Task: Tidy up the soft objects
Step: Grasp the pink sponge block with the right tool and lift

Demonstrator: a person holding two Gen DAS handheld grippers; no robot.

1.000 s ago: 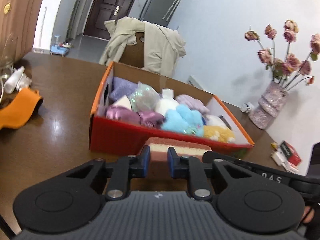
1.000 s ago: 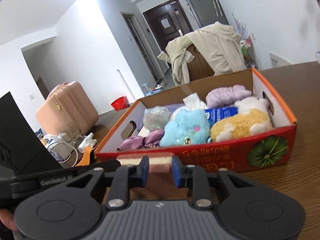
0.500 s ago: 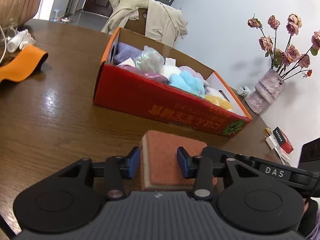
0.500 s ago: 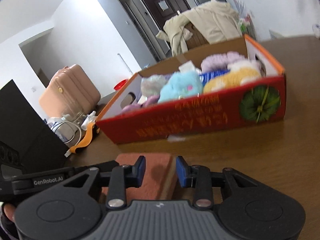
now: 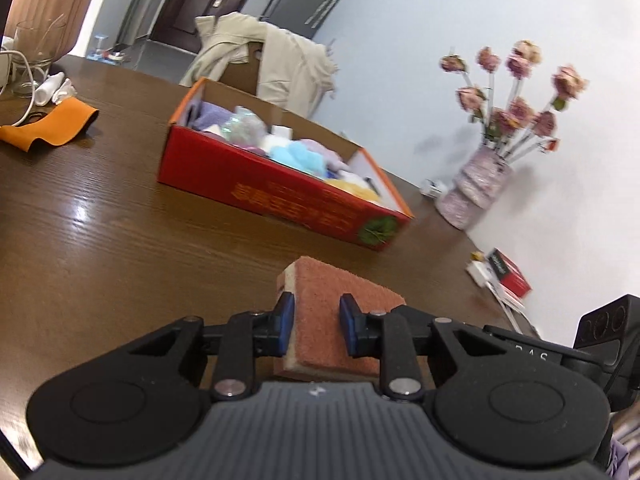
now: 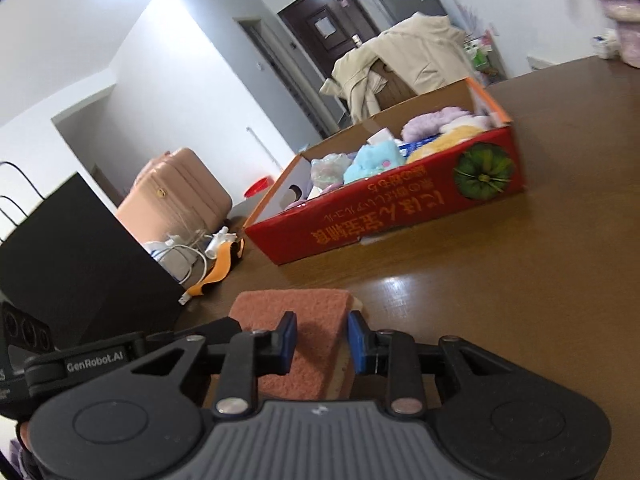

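Observation:
A sponge (image 5: 332, 284) with a rust-red scouring face and a yellow foam layer sits between the blue pads of my left gripper (image 5: 317, 328). The pads press its two faces, and the jaws are closing a little. My right gripper (image 6: 322, 340) grips the other end of the same sponge (image 6: 288, 300), its jaws also closing. The red cardboard box (image 5: 272, 196) holds several plush toys and soft cloths. It stands on the brown table well beyond the sponge, and also shows in the right wrist view (image 6: 380, 220).
A vase of dried roses (image 5: 472, 196) and a small red packet (image 5: 508, 276) stand to the right. An orange cloth (image 5: 52, 126), a glass (image 5: 34, 56) and cables lie to the left. A black box (image 6: 80, 248) sits close on the left. A coat-draped chair (image 5: 272, 68) stands behind the table.
Both grippers have drawn back from the red box, carrying the sponge with them. A second ago the sponge was right against the box's front wall; now a wide stretch of table lies between them.

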